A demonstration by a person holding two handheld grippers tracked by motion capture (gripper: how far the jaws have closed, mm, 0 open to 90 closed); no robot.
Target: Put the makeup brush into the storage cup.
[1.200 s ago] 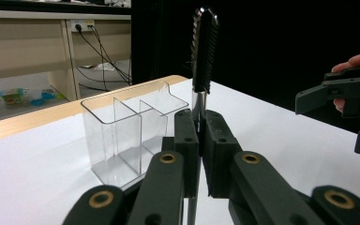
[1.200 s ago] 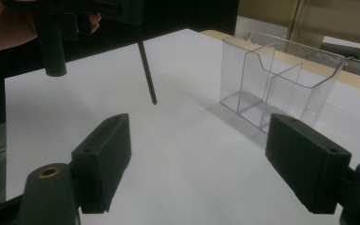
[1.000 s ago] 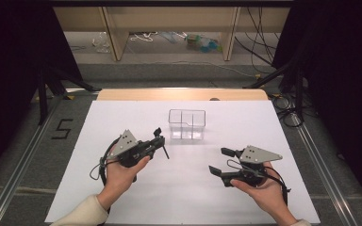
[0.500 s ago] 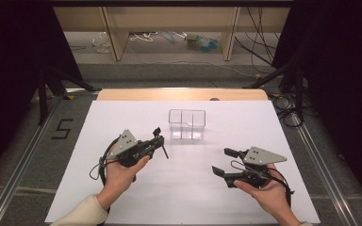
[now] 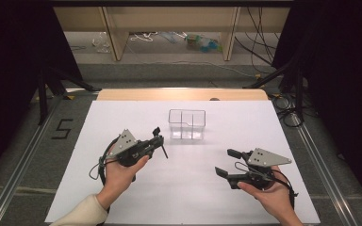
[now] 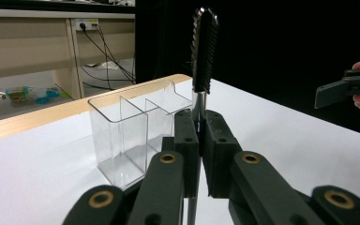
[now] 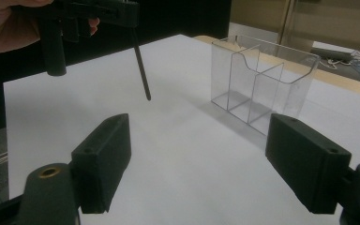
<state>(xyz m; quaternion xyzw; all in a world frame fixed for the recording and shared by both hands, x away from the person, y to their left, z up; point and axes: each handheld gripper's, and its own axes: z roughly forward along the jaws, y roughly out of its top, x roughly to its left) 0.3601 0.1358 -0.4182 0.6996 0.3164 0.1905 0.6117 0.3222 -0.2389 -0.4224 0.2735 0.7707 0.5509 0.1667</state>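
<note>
Meanwhile my left gripper (image 5: 156, 140) clamped a black brush (image 6: 204, 49) upright beside the clear divided box (image 5: 186, 124). My right gripper (image 5: 226, 163) hovered wide apart, holding nothing.

Bright, even overhead light on the white table (image 5: 122, 117); surroundings dark, pictures slightly soft.
</note>
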